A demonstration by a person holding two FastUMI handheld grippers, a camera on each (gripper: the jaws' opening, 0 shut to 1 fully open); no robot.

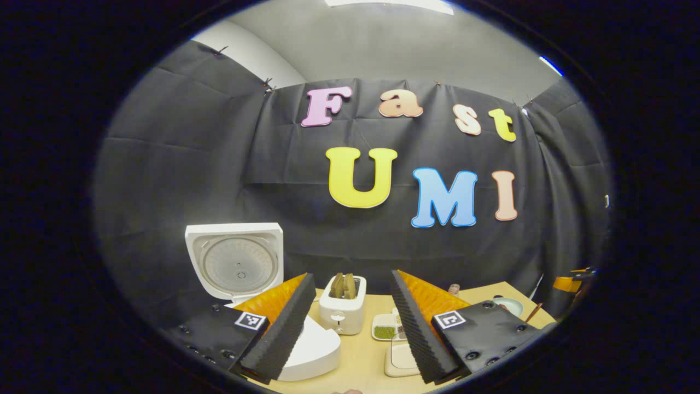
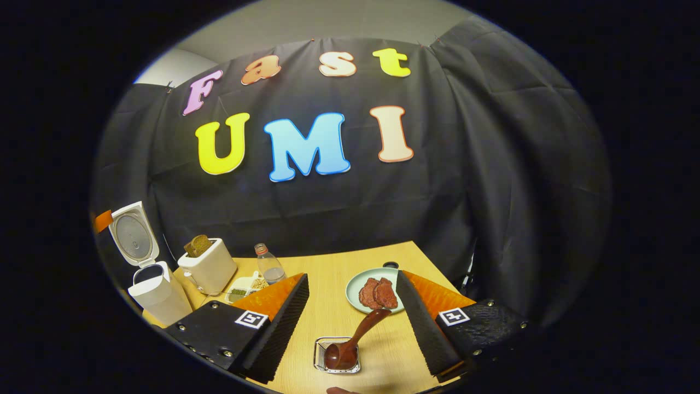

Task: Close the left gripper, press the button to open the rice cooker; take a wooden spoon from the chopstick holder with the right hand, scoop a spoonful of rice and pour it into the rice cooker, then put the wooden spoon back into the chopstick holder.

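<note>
The white rice cooker (image 1: 314, 350) stands at the table's left with its lid (image 1: 235, 260) swung up. It is close below my left gripper (image 1: 351, 275), which is open and holds nothing. In the right gripper view the rice cooker (image 2: 153, 290) is far to the left. A dark wooden spoon (image 2: 355, 336) leans in the square metal chopstick holder (image 2: 322, 362), its handle tilted up to the right. The holder sits low between the fingers of my right gripper (image 2: 353, 275), which is open and not touching the spoon. A white divided tray (image 2: 236, 284) holds green beans and pale grains.
A white toaster (image 1: 343, 309) with bread slices stands behind the rice cooker, next to the divided tray (image 1: 385, 331). A clear bottle (image 2: 269, 266) stands near the back. A pale green plate (image 2: 353, 287) with meat slices lies at the table's right, near its edge.
</note>
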